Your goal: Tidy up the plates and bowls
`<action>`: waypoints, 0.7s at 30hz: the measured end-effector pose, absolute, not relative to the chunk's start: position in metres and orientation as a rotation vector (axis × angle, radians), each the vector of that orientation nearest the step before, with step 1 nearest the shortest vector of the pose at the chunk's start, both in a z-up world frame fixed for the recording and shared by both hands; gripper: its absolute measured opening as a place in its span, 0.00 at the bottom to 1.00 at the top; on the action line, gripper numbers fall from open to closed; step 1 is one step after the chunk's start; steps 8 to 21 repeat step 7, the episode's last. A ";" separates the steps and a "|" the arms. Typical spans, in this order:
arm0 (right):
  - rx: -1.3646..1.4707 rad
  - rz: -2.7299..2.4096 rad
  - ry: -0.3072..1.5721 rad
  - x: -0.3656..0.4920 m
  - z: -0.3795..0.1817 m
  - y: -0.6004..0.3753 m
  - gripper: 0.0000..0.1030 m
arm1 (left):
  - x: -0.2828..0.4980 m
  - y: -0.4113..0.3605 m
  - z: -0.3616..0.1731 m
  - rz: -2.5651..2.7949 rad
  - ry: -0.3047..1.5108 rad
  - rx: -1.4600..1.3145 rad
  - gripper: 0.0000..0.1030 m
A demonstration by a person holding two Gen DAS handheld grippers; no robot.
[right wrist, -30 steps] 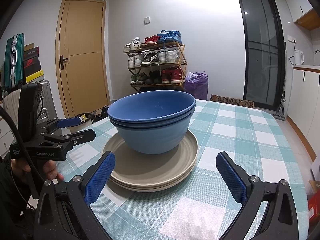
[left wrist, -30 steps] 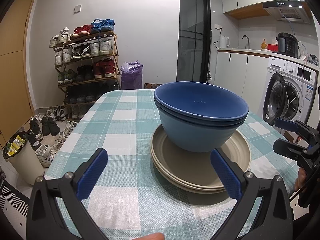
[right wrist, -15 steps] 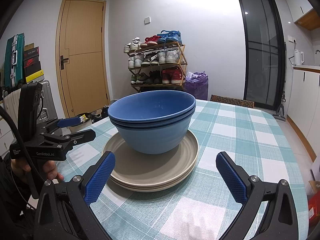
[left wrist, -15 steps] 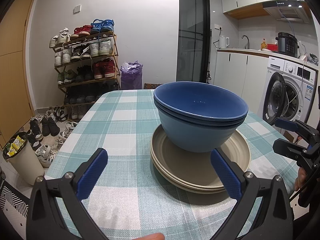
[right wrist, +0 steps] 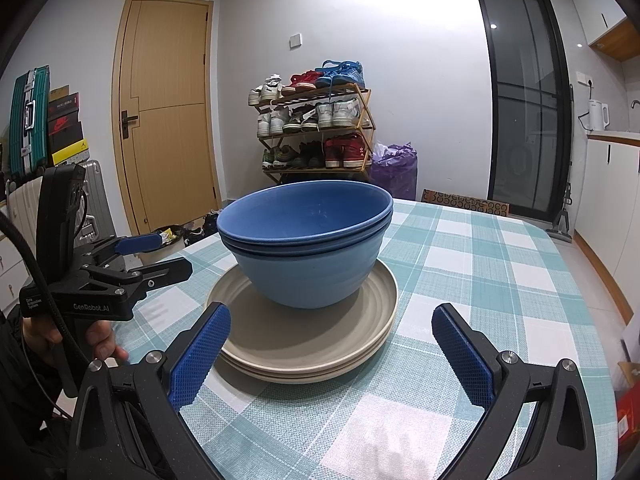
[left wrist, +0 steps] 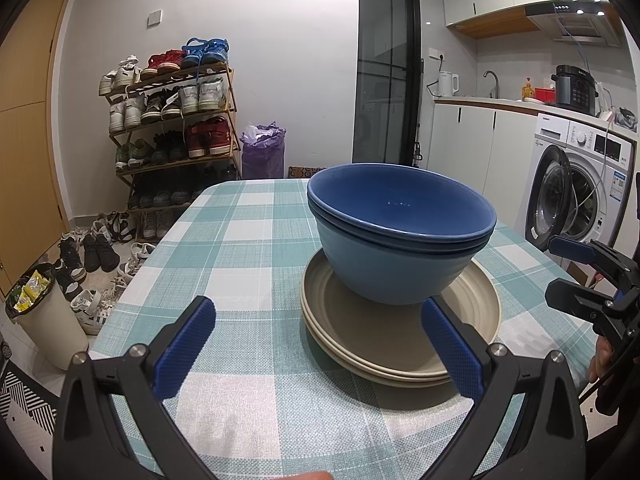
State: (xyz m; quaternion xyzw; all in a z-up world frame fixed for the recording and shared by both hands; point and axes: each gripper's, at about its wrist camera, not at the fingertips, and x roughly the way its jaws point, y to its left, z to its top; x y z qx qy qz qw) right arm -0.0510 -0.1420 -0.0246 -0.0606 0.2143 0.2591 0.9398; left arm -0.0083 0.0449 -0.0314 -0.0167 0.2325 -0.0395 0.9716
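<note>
The bowls (left wrist: 400,236), nested on the plates (left wrist: 400,344), sit between both wide-open, empty tools. The left hand-held gripper (left wrist: 320,344) has them ahead-right; the right hand-held gripper (right wrist: 326,354) ahead-left, about equally near.

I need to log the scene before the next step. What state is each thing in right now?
Blue bowls: two nested, upright, resting on the plates.
Beige plates: stacked on the table, carrying the bowls.
Left gripper: jaws open, holding nothing.
Right gripper: jaws open, holding nothing.
Washing machine: door ajar.
Wooden door: closed.
Checked tablecloth: lying flat.
</note>
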 end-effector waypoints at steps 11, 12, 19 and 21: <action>-0.124 0.528 0.437 -0.051 -0.025 -0.142 0.99 | -0.009 0.044 -0.031 -0.084 0.469 -0.033 1.00; -0.124 0.528 0.437 -0.051 -0.025 -0.142 0.99 | -0.009 0.044 -0.031 -0.084 0.469 -0.033 1.00; -0.124 0.528 0.437 -0.051 -0.025 -0.142 0.99 | -0.009 0.044 -0.031 -0.084 0.469 -0.033 1.00; -0.124 0.528 0.437 -0.051 -0.025 -0.142 0.99 | -0.009 0.044 -0.031 -0.084 0.469 -0.033 1.00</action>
